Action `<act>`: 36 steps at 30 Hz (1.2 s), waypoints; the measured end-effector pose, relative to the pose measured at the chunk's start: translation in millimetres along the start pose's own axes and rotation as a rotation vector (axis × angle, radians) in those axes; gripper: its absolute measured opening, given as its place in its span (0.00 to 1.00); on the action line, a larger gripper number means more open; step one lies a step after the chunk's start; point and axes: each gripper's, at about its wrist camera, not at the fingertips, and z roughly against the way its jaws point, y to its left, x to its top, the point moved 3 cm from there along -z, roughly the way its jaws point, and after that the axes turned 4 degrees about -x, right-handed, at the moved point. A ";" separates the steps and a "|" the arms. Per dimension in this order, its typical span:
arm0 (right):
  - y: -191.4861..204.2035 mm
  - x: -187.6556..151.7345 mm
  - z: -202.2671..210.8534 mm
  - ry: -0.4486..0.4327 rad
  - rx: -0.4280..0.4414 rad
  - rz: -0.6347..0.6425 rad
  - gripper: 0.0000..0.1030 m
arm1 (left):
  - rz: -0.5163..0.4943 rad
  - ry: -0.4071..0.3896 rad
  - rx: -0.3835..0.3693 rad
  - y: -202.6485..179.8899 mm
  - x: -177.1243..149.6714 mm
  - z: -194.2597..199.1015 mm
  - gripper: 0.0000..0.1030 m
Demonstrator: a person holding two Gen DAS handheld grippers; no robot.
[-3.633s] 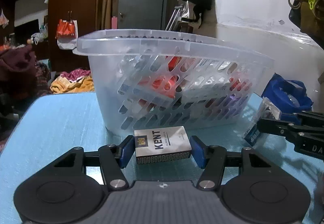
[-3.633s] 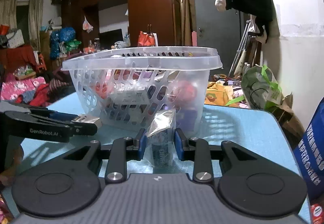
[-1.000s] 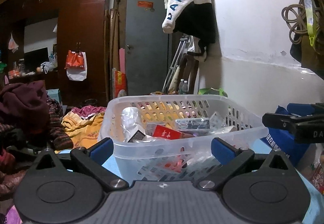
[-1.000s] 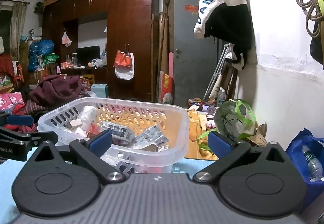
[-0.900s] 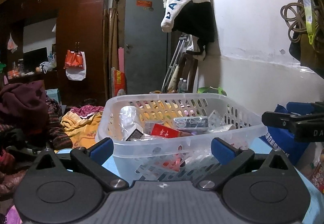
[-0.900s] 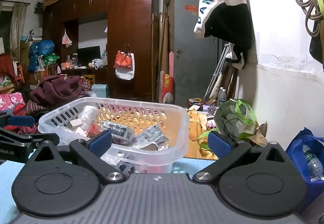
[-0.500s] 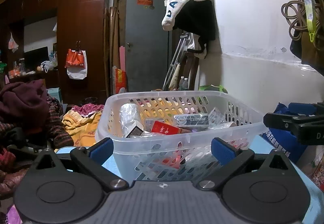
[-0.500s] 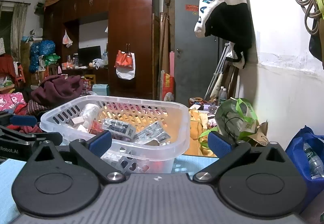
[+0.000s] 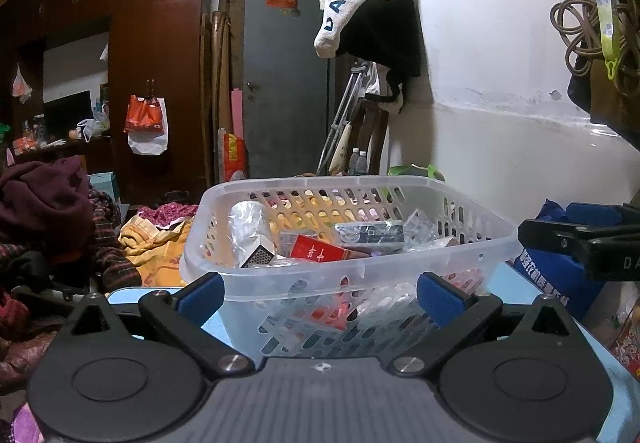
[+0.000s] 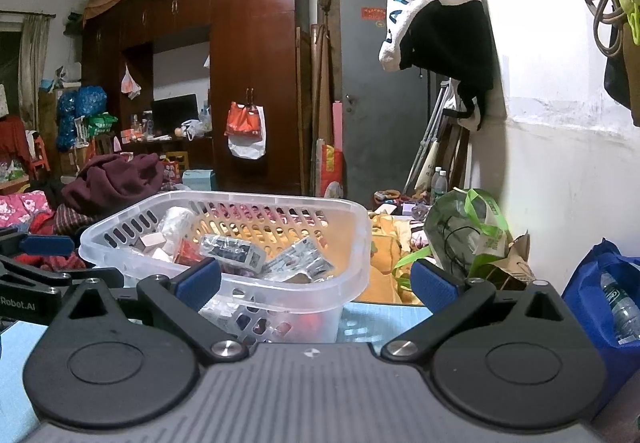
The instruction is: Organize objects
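Basket [image 9: 360, 267] on table: red box [image 9: 316, 251], wrapped packets | left claw [image 9: 320, 293] apart | right claw [image 10: 316, 281] apart

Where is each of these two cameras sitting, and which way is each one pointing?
Left wrist view: sits on the left claw, looking forward over its open blue-padded fingers at the clear basket; the right claw shows at the right edge.
Right wrist view: sits on the right claw, open, facing the same basket from further right; the left claw shows at the left edge.
Shared: basket, hanging white-and-black garment, grey door.
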 end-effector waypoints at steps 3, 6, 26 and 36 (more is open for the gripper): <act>-0.3 0.1 0.2 -0.002 0.000 0.002 1.00 | -0.002 0.001 -0.003 -1.2 -0.2 0.1 1.00; 0.0 0.1 0.2 0.000 0.002 0.000 1.00 | -0.003 0.001 -0.004 -2.2 -0.2 -0.2 1.00; -2.2 -4.4 1.6 0.000 0.002 -0.012 1.00 | -0.002 0.009 -0.003 -6.1 -2.2 -2.8 1.00; -1.5 -5.1 2.8 0.001 0.003 -0.006 1.00 | 0.003 0.011 -0.008 -6.6 -2.5 -3.4 1.00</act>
